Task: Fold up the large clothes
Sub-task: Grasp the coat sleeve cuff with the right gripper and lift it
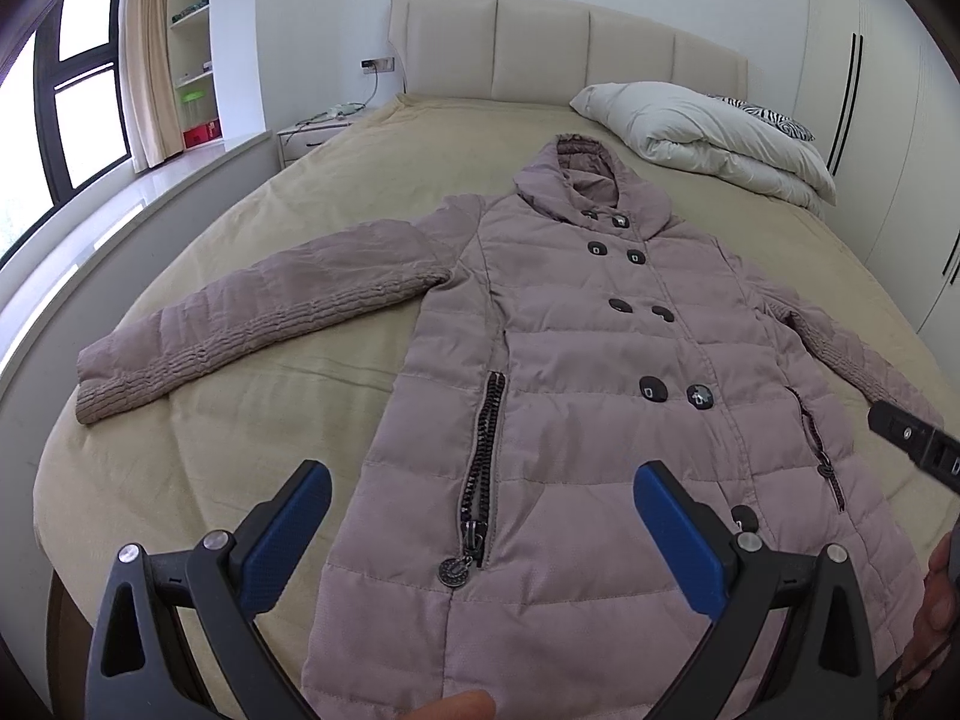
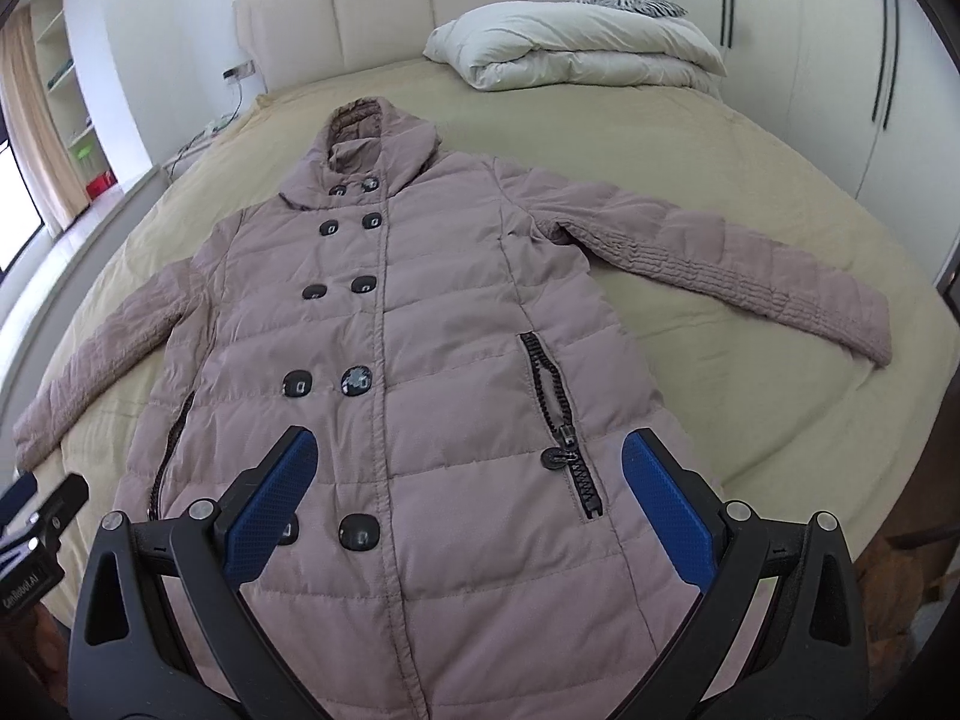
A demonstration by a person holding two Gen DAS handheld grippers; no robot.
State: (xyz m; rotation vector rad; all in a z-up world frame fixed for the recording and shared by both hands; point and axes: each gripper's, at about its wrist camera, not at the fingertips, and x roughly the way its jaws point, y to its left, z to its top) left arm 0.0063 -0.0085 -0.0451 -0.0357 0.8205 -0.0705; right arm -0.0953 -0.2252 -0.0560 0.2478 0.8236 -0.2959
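1. One coat [image 1: 576,372] lies flat mid-bed [image 1: 252,384], both sleeves spread, hood toward the headboard.
2. Two grippers, left gripper [image 1: 482,519] and right gripper [image 2: 468,483], hover over its hem, fingers open, empty.
3. One folded duvet [image 1: 702,132] sits at the bed's head corner.

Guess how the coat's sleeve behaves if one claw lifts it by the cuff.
Probably floppy: the sleeve lies limp and creased on the bed, so it should drape from the cuff. Likely light for its bulk, given the puffy quilting. The smooth shell may slip; the ribbed cuff looks easier to grip.
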